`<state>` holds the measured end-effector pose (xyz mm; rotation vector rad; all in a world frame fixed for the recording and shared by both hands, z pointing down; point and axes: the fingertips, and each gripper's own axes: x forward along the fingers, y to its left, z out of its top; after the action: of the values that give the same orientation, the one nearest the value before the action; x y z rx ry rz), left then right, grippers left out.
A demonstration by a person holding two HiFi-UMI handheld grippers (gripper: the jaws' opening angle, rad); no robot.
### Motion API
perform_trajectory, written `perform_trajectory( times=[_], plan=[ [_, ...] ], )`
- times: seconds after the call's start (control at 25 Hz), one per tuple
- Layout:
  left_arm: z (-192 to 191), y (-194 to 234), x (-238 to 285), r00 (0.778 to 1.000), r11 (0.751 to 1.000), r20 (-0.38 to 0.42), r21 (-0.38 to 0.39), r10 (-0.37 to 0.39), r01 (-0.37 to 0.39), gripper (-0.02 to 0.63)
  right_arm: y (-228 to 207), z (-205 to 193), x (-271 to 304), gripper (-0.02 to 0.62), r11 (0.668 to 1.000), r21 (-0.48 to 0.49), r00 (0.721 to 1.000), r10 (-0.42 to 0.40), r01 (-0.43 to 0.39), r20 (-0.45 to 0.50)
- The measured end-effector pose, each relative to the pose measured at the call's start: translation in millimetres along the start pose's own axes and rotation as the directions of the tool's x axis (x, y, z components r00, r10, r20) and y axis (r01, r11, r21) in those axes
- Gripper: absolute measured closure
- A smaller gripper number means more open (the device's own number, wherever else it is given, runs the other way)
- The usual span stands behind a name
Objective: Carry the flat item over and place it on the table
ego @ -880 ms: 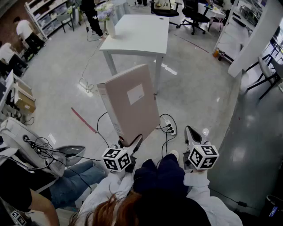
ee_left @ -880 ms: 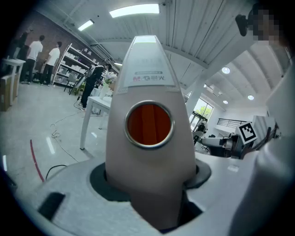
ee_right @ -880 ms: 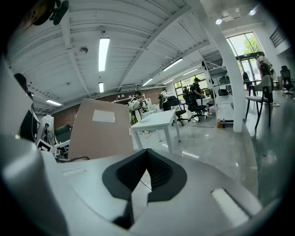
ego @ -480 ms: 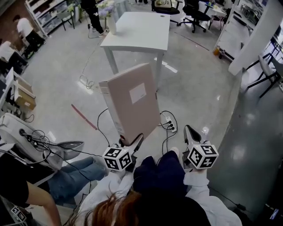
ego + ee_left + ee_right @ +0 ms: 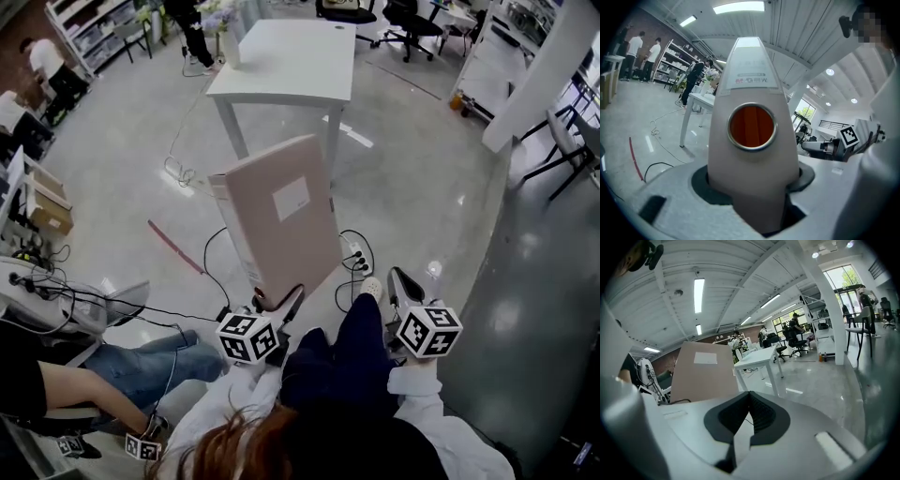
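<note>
**Box file carried upright in the left gripper, table ahead**

A shiny grey floor (image 5: 422,187) fills most of the head view. On it, well ahead of the person, stands a white table (image 5: 281,66), with a vase of flowers (image 5: 228,42) near its left edge.

Between the person and the table is the flat item, a pale pink box file (image 5: 281,220). It is in the air and stands almost upright, its white label facing right. The left gripper (image 5: 277,302) holds it at the bottom corner, with the jaws pressed on both sides of the spine, below the round finger hole.

The right gripper (image 5: 397,277) is just to the right of the file and apart from it. Its jaws are together with nothing between them.

On the floor under the file lie black cables and a white power strip (image 5: 356,255).
</note>
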<state>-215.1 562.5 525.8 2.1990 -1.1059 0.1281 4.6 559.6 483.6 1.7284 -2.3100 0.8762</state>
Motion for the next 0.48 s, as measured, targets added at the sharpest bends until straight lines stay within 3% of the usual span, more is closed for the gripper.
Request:
perform_trajectory(
  times=[0.24, 0.48],
  plan=[
    [5, 2, 41, 1.000, 1.000, 0.013, 0.018, -0.003, 0.003, 0.330, -25, 4, 26, 0.586, 0.999, -0.016, 1.000, 0.027, -0.027, -0.008],
    [34, -3, 111, 1.000, 1.000, 0.006, 0.019, 0.013, -0.013, 0.328, -70, 46, 69, 0.586, 0.998, -0.017, 0.998, 0.059, -0.059, -0.034]
  ],
)
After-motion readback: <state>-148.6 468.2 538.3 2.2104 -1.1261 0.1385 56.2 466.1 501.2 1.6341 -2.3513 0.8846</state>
